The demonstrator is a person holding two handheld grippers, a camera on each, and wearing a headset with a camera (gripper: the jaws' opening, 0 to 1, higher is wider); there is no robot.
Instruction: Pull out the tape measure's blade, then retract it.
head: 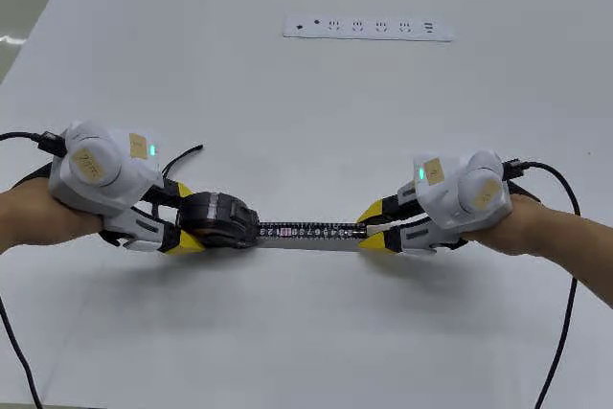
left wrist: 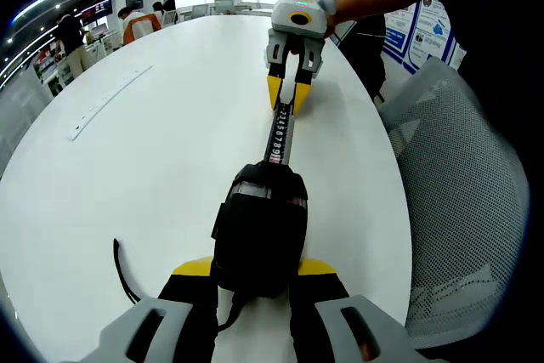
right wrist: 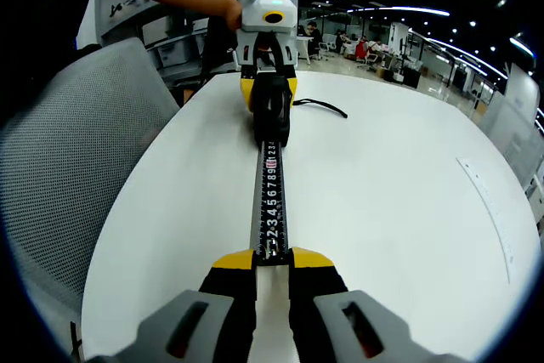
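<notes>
Smooth white tabletop [head: 306, 102], a tape measure drawn out flat between two yellow-tipped grippers
At the near edge the left gripper [head: 187, 217] clamps its jaws on either side of the chunky, rounded black tape measure case [head: 218, 220]; from it a narrow, dark metal blade [head: 311, 231] with white printed numerals runs straight just above the surface to the right gripper [head: 374, 225], whose jaws are pressed together on the blade's end. A flat white power strip [head: 368, 28] lies well apart at the far side, and a grey mesh chair [left wrist: 463, 210] stands beside the table
</notes>
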